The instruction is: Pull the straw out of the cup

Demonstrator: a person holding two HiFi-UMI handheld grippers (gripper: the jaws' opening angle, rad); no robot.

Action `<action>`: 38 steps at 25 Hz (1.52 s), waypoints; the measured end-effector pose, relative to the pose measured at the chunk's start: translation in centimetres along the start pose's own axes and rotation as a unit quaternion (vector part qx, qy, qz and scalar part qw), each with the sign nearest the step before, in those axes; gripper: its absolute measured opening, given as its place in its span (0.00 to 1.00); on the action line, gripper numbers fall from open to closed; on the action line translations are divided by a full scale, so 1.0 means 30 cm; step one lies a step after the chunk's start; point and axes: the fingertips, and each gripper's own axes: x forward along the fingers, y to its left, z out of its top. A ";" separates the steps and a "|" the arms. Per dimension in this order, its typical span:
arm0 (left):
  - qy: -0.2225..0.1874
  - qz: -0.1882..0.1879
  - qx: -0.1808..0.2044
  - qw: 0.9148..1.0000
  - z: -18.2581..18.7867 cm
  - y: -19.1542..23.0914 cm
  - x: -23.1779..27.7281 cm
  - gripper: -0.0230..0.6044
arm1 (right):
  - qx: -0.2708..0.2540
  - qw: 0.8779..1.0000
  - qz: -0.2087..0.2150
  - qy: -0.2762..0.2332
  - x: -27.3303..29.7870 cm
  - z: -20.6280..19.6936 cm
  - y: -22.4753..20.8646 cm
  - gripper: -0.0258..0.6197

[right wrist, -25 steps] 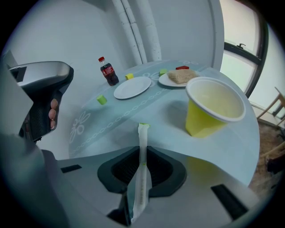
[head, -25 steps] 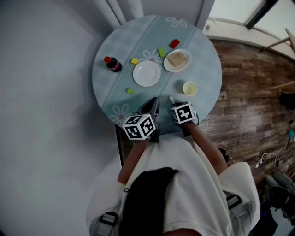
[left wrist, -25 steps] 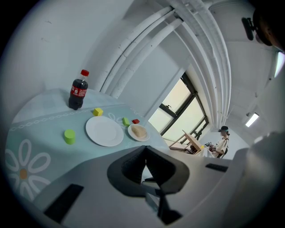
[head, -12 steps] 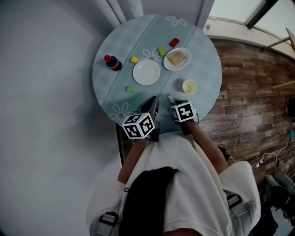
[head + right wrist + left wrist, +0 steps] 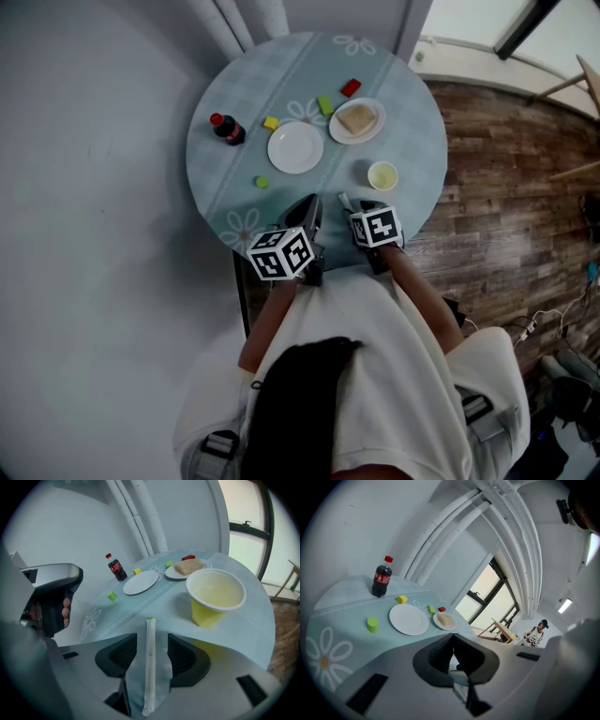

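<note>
Round table — wrapped straw lies between right claw jaws, just opened wide, untouched — cup near.

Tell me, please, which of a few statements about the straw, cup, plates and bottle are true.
1. The straw stands in the yellow cup. False: it lies outside the cup, on the table.
2. The right gripper clamps the straw. False: its jaws have just been opening and stand apart, the straw between them untouched.
3. The white plate holds nothing. True.
4. Bread lies on the other plate. True.
5. The cola bottle lies on its side. False: it stands upright.
</note>
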 end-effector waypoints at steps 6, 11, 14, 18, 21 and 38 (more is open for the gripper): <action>-0.001 -0.010 0.009 1.000 0.001 -0.018 0.003 0.05 | 0.003 0.999 0.008 -0.047 -0.072 0.059 0.008 0.33; 0.000 -0.018 0.013 1.000 -0.005 -0.037 0.007 0.05 | 0.005 0.997 0.014 -0.074 -0.126 0.087 0.020 0.34; -0.001 -0.023 0.019 1.000 -0.007 -0.050 0.004 0.05 | 0.007 0.995 0.014 -0.098 -0.174 0.124 0.031 0.34; -0.005 -0.029 0.028 0.999 -0.005 -0.071 0.002 0.05 | 0.008 0.991 0.012 -0.132 -0.227 0.172 0.040 0.34; -0.008 -0.032 0.035 0.999 -0.005 -0.086 -0.003 0.05 | 0.004 0.988 0.014 -0.155 -0.274 0.201 0.057 0.34; -0.007 -0.051 0.074 0.996 -0.028 -0.151 -0.043 0.05 | -0.006 0.980 -0.004 -0.197 -0.370 0.175 0.082 0.32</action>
